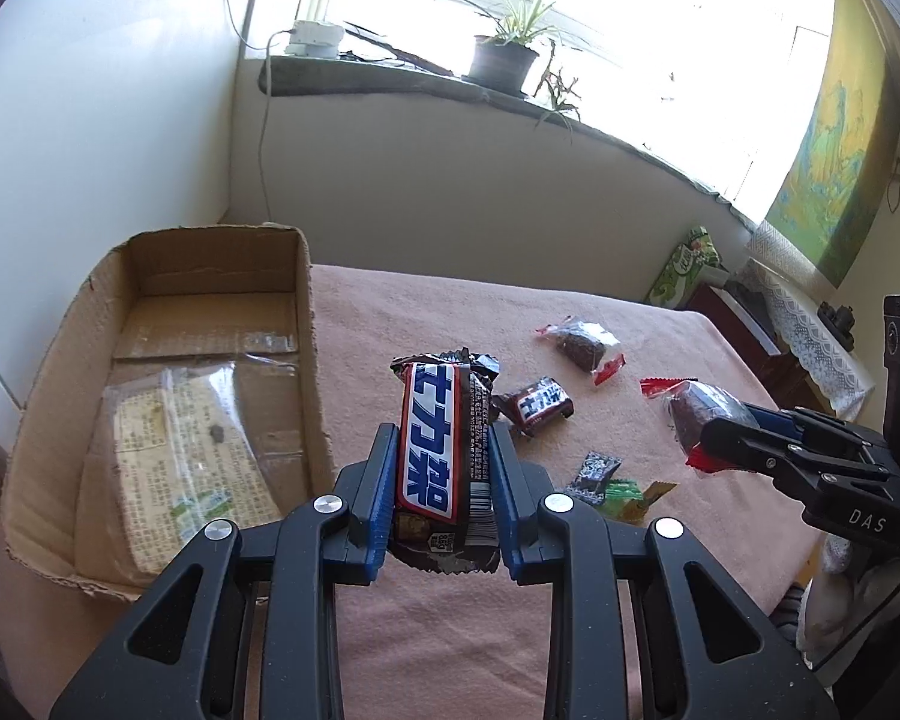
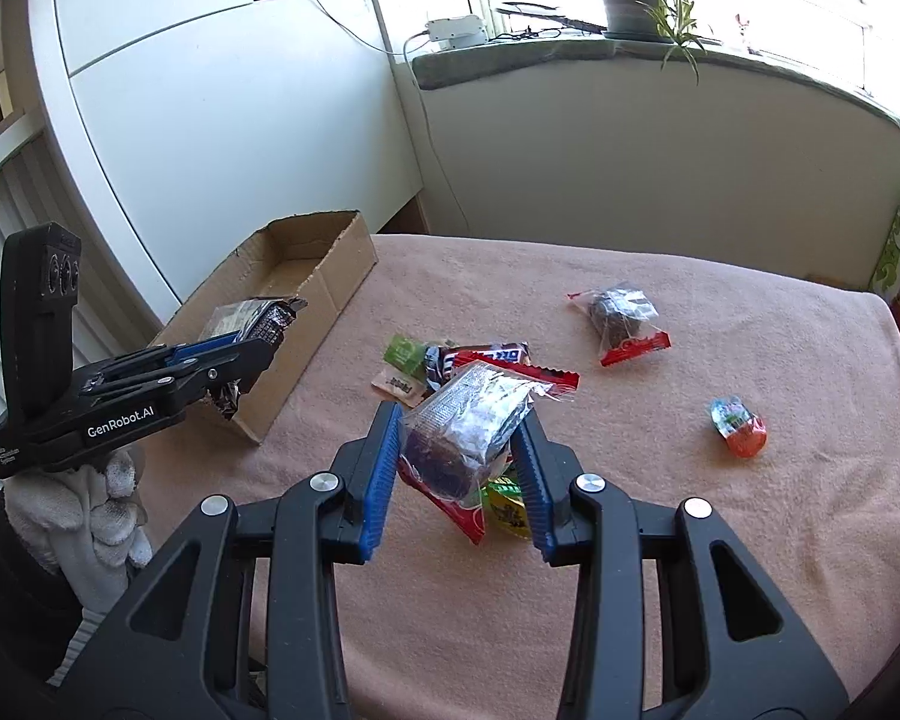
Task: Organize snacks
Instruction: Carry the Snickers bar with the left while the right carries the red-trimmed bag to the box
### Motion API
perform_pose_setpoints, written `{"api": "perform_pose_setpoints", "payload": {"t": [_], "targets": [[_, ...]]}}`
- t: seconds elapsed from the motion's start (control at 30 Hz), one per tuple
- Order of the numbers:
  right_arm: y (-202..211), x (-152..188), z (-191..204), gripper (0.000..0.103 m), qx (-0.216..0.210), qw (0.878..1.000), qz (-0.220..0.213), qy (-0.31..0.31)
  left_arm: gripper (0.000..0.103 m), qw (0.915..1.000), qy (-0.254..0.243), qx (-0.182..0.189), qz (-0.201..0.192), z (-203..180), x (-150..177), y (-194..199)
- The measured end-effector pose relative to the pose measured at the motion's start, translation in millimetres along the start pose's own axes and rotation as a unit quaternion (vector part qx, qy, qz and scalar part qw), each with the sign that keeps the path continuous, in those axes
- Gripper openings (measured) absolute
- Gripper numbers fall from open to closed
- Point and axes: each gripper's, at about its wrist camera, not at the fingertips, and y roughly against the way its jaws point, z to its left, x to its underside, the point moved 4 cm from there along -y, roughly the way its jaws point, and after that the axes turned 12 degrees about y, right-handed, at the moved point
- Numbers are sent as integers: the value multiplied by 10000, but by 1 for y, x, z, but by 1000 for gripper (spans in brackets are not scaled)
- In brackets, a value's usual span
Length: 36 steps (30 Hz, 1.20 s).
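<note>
My left gripper point(image 1: 441, 438) is shut on a brown, red and blue chocolate bar point(image 1: 435, 444) and holds it above the pink cloth, just right of the open cardboard box point(image 1: 315, 360). The box holds a clear pack of crackers point(image 1: 168, 456). My right gripper point(image 2: 459, 429) is shut on a brown cake in a clear wrapper with red ends point(image 2: 468, 426), above a small pile of snacks. The right gripper also shows in the left wrist view point(image 1: 714, 438), and the left gripper shows in the right wrist view point(image 2: 258, 336) beside the box point(image 2: 330, 294).
On the pink cloth point(image 2: 690, 540) lie a second wrapped brown cake point(image 2: 621, 318), a small chocolate bar point(image 1: 537, 405), green and yellow candies point(image 1: 624, 489) and an orange and blue wrapped sweet point(image 2: 741, 426). A green tissue pack point(image 1: 684, 264) stands at the far right.
</note>
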Motion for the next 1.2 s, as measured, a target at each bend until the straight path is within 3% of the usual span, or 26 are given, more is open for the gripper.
{"api": "perform_pose_setpoints", "payload": {"t": [0.63,1.2], "targets": [[-83,-94,85,39,-541,9952,-98,809,27,9955,409,-786,-331,89,-45,16],[-174,-131,124,39,-756,9893,195,1236,27,9929,506,-1062,-146,128,-77,-7]]}}
